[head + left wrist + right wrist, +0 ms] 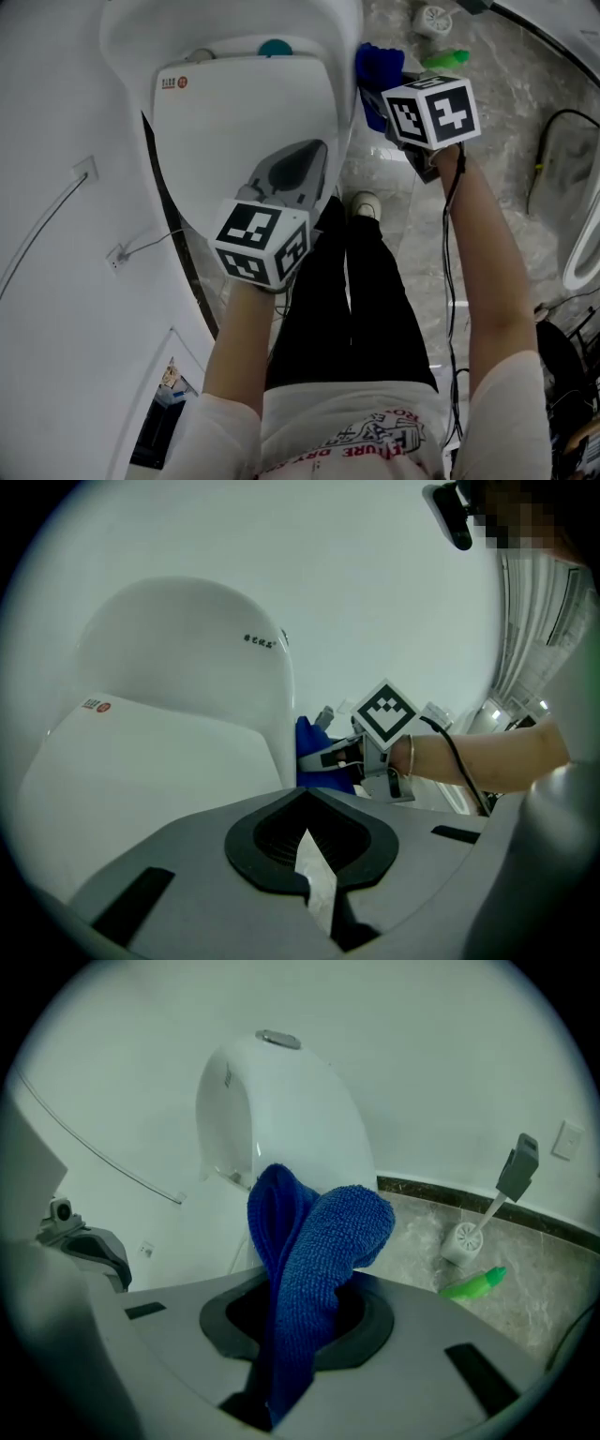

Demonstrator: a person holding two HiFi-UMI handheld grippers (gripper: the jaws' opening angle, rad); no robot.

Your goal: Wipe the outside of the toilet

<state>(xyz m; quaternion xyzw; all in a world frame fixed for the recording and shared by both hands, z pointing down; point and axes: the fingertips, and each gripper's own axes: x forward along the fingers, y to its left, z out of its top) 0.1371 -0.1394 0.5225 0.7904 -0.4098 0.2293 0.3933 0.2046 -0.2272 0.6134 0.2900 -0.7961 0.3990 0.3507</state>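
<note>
The white toilet point(246, 112) stands with its lid down at the head view's upper left. My right gripper point(389, 89) is shut on a folded blue cloth point(377, 67), and the cloth sits right against the toilet's right flank. In the right gripper view the cloth point(319, 1241) sticks up out of the jaws in front of the toilet's back part point(281, 1119). My left gripper point(298, 167) hovers over the front of the lid point(141, 780), jaws together with nothing in them. The left gripper view also catches the right gripper point(330, 757) and the cloth point(313, 750) beside the toilet.
A toilet brush in its holder point(434, 19) and a green bottle point(444, 59) are on the marble floor to the toilet's right. Cables point(544, 141) trail along the floor at far right. The person's black-trousered legs point(347, 300) stand close to the bowl. The wall point(56, 234) is at left.
</note>
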